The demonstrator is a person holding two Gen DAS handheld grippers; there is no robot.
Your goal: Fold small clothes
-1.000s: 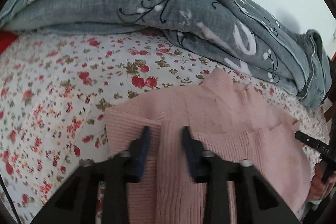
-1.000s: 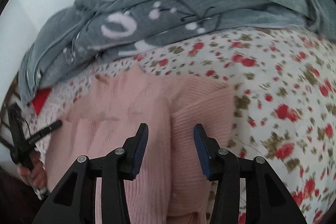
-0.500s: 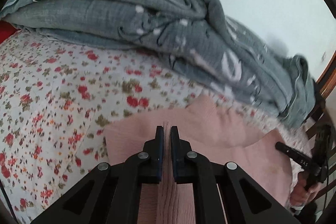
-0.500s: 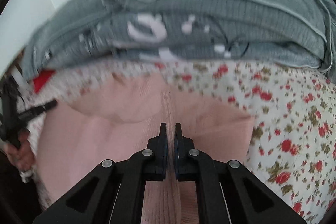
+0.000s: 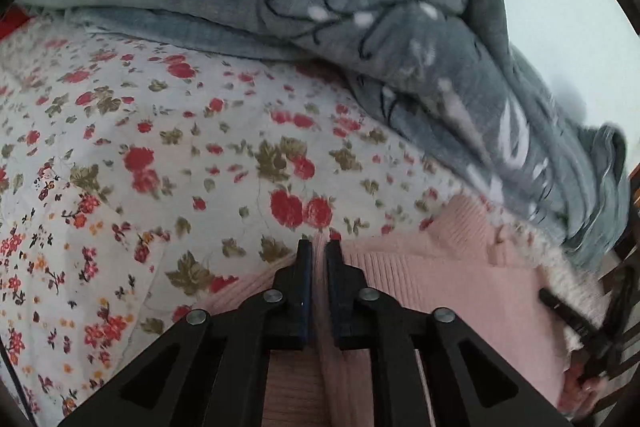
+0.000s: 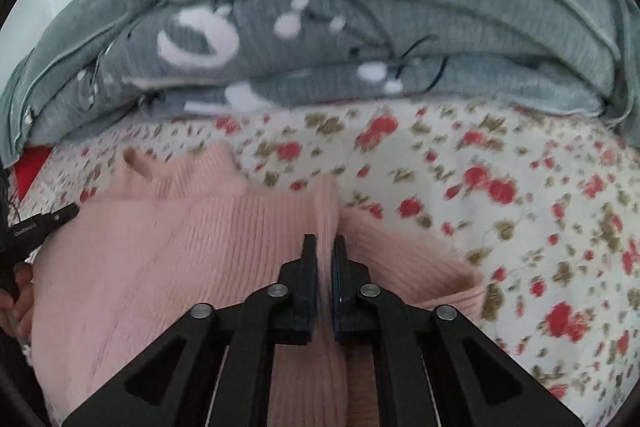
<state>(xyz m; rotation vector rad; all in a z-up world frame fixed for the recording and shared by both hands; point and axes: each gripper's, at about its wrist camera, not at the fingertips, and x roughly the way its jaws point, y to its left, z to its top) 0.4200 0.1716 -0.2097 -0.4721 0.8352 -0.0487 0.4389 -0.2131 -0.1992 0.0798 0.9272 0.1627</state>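
- At the bottom centre of the left wrist view, the black two-finger left gripper has its jaws drawn nearly together, pinching a raised ridge of the pale pink ribbed knit sweater between the blue-lined fingers.
- At the bottom centre of the right wrist view, the black two-finger right gripper is likewise closed to a narrow slit, with a fold of the same pink sweater clamped between its fingers.
- The sweater fills the lower right of the left view and the lower left and centre of the right view, lying on the bed with its collar end toward the far side; a cuffed sleeve end shows at the lower right of centre in the right view.
- Each camera catches the opposite tool at the frame's edge: the right gripper's dark tip and the hand holding it at the lower right of the left view, the left gripper's tip at the far left of the right view.
- Beneath and beyond the sweater spreads the white bedsheet printed with red flowers and olive leaves, which covers the middle of both views.
- Farther back, a bunched grey-blue blanket with white and black markings lies along the sheet's far edge, crossing the upper part of each frame.
- A patch of red fabric shows under the blanket's end at the left edge of the right view.
- Behind everything stands a plain pale wall.
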